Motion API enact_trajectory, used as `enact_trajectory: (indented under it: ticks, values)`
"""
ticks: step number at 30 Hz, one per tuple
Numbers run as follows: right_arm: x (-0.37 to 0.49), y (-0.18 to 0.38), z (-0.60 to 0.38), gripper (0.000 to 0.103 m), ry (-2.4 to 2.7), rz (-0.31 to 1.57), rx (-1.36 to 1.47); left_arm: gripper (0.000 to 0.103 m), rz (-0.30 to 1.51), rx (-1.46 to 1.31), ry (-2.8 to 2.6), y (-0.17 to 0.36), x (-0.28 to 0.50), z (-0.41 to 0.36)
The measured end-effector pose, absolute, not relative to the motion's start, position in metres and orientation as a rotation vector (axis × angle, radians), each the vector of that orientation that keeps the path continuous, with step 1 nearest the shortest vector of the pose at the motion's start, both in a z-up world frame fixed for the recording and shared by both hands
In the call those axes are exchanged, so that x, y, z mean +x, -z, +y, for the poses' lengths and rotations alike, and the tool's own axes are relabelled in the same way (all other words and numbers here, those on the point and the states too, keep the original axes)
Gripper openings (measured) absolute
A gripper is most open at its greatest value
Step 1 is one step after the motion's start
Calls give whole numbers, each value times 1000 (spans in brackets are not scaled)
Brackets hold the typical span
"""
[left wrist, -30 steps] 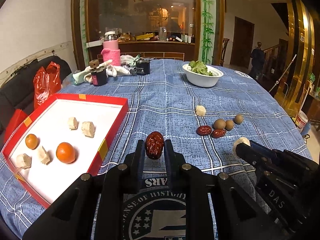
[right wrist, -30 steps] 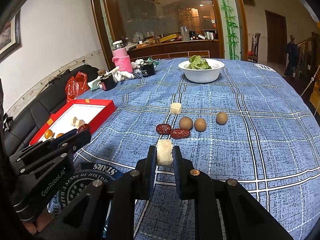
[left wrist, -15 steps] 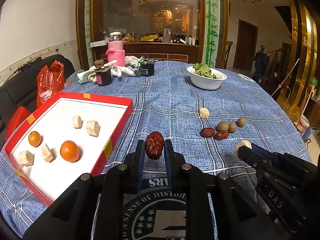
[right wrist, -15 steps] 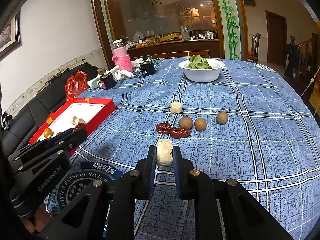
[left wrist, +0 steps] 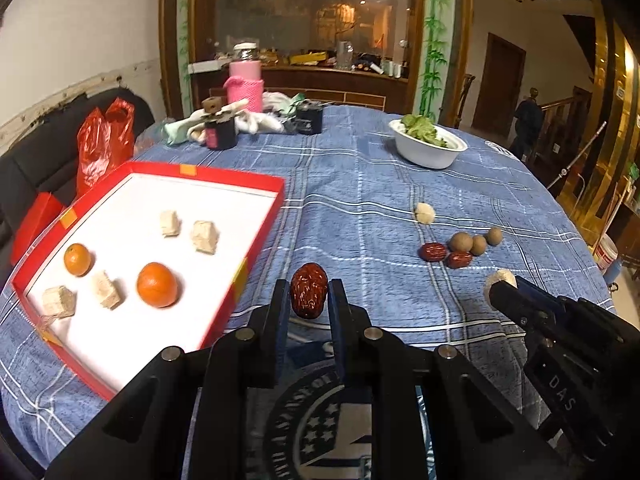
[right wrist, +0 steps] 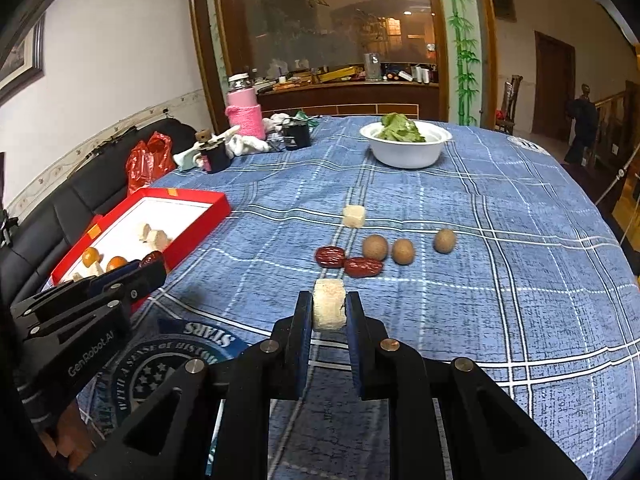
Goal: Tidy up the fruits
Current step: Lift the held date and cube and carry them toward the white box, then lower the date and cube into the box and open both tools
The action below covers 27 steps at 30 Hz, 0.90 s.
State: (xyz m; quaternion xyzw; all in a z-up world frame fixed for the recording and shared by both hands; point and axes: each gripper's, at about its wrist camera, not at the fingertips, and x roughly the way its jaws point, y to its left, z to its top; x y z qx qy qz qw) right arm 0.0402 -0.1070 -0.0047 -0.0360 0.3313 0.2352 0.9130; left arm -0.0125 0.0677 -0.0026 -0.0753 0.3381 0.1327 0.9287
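My left gripper (left wrist: 308,292) is shut on a wrinkled red date (left wrist: 308,289), held above the blue cloth just right of the red tray (left wrist: 240,280). Two oranges (left wrist: 157,284) and several pale cubes (left wrist: 205,237) lie in the tray. In the right wrist view my right gripper (right wrist: 329,312) is shut on a pale cube (right wrist: 329,309). Beyond it on the cloth lie two red dates (right wrist: 329,256), three brown round fruits (right wrist: 375,247) and another pale cube (right wrist: 354,216). The left gripper (right wrist: 154,266) shows at the left there, the right gripper (left wrist: 498,286) at the right of the left wrist view.
A white bowl of greens (right wrist: 404,144) stands at the far middle of the table (right wrist: 520,300). A pink bottle (right wrist: 244,112), dark jars (right wrist: 297,136) and cloths sit at the far left. A red bag (left wrist: 104,140) rests on a black sofa (right wrist: 60,208) left of the table.
The left wrist view has shifted a little, so the tray and the fruits sit slightly further right in the picture. Both grips are unchanged.
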Motion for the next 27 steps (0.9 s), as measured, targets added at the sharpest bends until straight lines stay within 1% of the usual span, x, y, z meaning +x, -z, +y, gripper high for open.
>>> enact_trajectory:
  ticks: [7,14,27]
  values:
    - [29,-11,-70,17,-572,660,-121,17,713,-204,-342,-7,-26,107]
    - [18,-23,-9,17,-695,643,-166,17,718,-241,-441,-10,-38,152]
    - [23,-23,65,16,-805,669,-204,17,750,-276,-529,-1,-37,203]
